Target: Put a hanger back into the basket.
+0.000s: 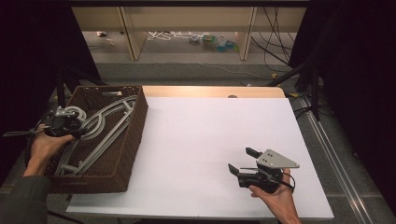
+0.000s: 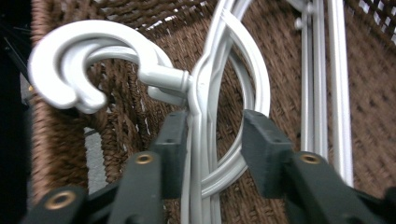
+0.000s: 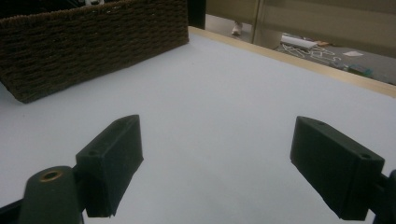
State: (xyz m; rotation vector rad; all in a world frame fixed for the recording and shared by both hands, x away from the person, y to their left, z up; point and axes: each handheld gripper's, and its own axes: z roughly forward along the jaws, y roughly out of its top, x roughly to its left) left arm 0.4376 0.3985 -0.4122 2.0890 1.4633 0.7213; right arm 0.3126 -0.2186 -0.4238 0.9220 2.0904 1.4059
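Several grey plastic hangers lie stacked in a brown wicker basket at the table's left. My left gripper hovers over the basket's left side at the hangers' hooks. In the left gripper view the gripper is open with its jaws on either side of the hangers' necks, just below the curved hooks. The left jaw lies against the necks; the right jaw stands apart from them. My right gripper rests open near the front right of the white table, jaws wide over bare surface.
The basket's woven wall stands ahead and to the left of the right gripper. Beyond the table's wooden far edge are shelf legs, cables and small items on the floor. A metal rail runs along the right side.
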